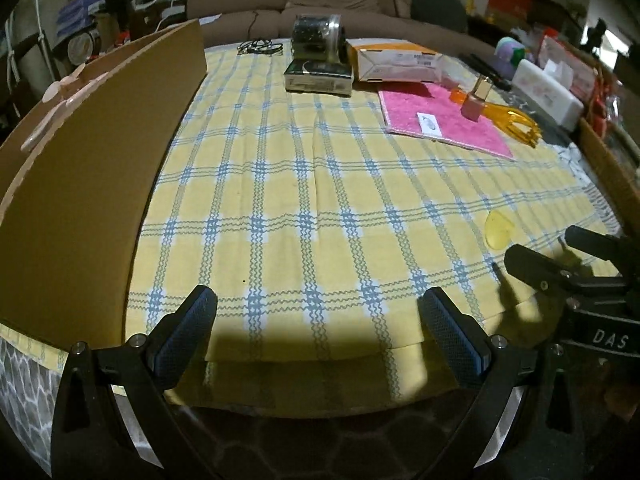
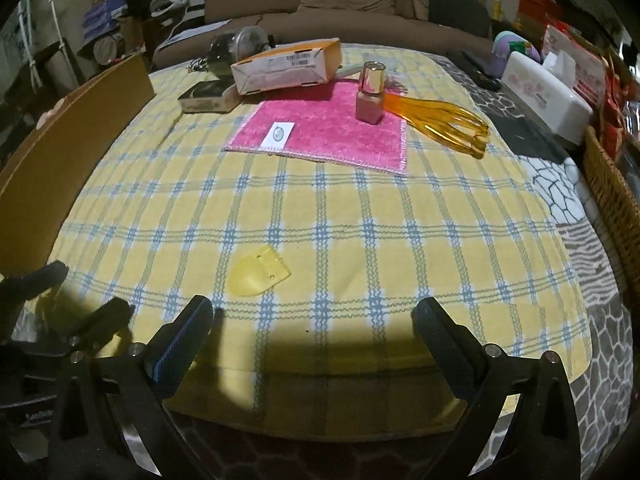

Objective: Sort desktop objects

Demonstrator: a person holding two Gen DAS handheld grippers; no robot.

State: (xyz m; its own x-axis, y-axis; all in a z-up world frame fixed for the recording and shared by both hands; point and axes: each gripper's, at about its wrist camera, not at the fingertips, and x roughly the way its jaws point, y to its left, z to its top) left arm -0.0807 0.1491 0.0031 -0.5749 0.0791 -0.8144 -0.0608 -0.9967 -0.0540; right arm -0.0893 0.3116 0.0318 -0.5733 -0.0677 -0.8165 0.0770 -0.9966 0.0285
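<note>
Fingers (image 1: 200,316) on our left gripper (image 1: 320,316) stand spread wide with nothing between them, low over the near edge of the bench (image 1: 304,184); our right gripper (image 2: 316,320) is likewise spread and empty at the same edge.

We judge that no pick has begun. The nearest candidate is the flat yellow plastic piece (image 2: 258,276), lying on the checked cloth just ahead of the right gripper's left finger. It is thin and lies flush, so we would come down steeply, set one finger past its far edge and one at the near edge, and close slowly so it tips up into the pads and does not skid across the cloth. The cloth may bunch if we press hard.

Farther back, the pink towel (image 2: 332,128) carries a small white card (image 2: 279,135) and an upright bottle with a gold cap (image 2: 371,92); an orange comb-like tool (image 2: 444,120) lies beside the bottle, its prongs off the towel. The bottle is tall and narrow and would likely topple if nudged, so we would grip its body squarely.

As for containers: the open cardboard box (image 1: 100,152) stands along the left side, something pale pink showing at its rim, its contents otherwise hidden. A wicker basket (image 2: 612,184) sits at the right edge, its inside out of sight. An orange-and-white carton (image 2: 288,66) lies closed at the back, beside a clear jar (image 1: 318,36) of dark contents resting on a dark flat box (image 1: 319,76).
</note>
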